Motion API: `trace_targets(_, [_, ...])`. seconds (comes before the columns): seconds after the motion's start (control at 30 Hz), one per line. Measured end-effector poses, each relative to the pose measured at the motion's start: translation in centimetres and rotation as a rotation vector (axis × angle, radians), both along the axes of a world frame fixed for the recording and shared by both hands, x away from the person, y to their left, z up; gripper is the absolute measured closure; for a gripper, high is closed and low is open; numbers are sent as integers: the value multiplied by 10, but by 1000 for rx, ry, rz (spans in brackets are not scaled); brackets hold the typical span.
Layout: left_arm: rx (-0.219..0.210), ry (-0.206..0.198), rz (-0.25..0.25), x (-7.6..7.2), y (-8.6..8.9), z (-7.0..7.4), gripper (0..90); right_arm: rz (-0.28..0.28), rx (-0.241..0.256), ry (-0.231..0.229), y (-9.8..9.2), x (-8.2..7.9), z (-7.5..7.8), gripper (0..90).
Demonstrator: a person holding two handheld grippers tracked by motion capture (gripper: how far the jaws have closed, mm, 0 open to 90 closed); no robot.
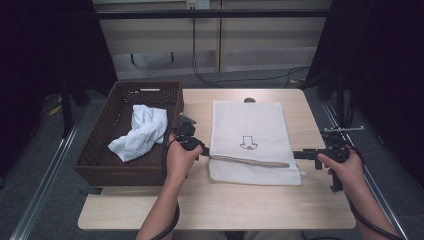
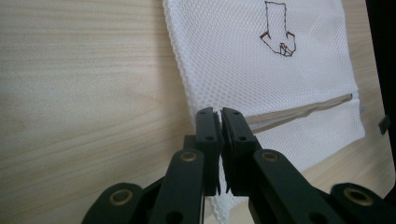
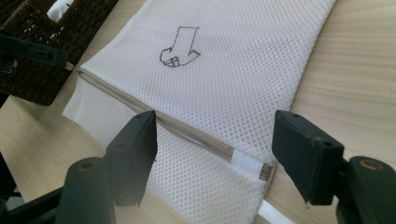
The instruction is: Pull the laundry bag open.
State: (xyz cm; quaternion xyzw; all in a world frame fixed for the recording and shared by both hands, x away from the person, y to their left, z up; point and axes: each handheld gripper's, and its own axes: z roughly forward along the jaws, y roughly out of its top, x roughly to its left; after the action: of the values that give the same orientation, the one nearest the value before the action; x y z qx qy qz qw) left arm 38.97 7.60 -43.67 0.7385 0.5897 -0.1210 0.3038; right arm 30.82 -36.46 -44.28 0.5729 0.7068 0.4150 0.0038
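A white mesh laundry bag [image 1: 247, 125] lies flat in the middle of the wooden table, with a small stitched outline drawing [image 1: 247, 143] on it and a beige zipper [image 1: 250, 161] running across near its front. My left gripper [image 1: 204, 149] is shut on the bag's left edge, at the zipper's left end; in the left gripper view the jaws [image 2: 219, 119] pinch the mesh bag [image 2: 261, 70]. My right gripper [image 1: 306, 155] stands open at the zipper's right end. In the right gripper view its jaws [image 3: 217, 123] straddle the zipper [image 3: 187, 133] near the zipper pull [image 3: 263, 171], touching nothing.
A dark wicker basket [image 1: 95, 150] sits at the table's left with a crumpled white cloth [image 1: 140, 131] inside. It stands close to the left hand. Bare tabletop [image 1: 220, 205] lies in front of the bag. The table's right edge is just beyond the right hand.
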Motion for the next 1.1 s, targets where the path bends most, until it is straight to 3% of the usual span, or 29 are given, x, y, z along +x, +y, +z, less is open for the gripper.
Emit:
trace_targets(0.23, [-42, 10, -22, -1, -3, 1, 799, 8, 3, 7, 3, 1, -2, 314])
trace_targets(0.47, [-73, -17, -34, -2, -5, 4, 641, 17, -8, 10, 4, 2, -4, 294])
trace_targets(0.6, [-91, -13, -26, -2, -5, 5, 584, 21, -11, 12, 6, 2, -5, 292])
trace_targets(0.7, [-96, -36, -26, -3, -6, 6, 529, 26, -15, 9, 6, 2, -5, 283])
trace_targets(0.73, [-103, -48, -45, -3, -6, 6, 494, 28, -18, 10, 7, 2, -5, 278])
trace_targets(0.83, [-104, -73, -33, -3, -7, 5, 363, 42, -27, 10, 9, 2, -6, 269])
trace_targets(1.1, [-86, -121, -39, -2, -8, 4, 219, 65, -44, 0, 17, 2, -5, 254])
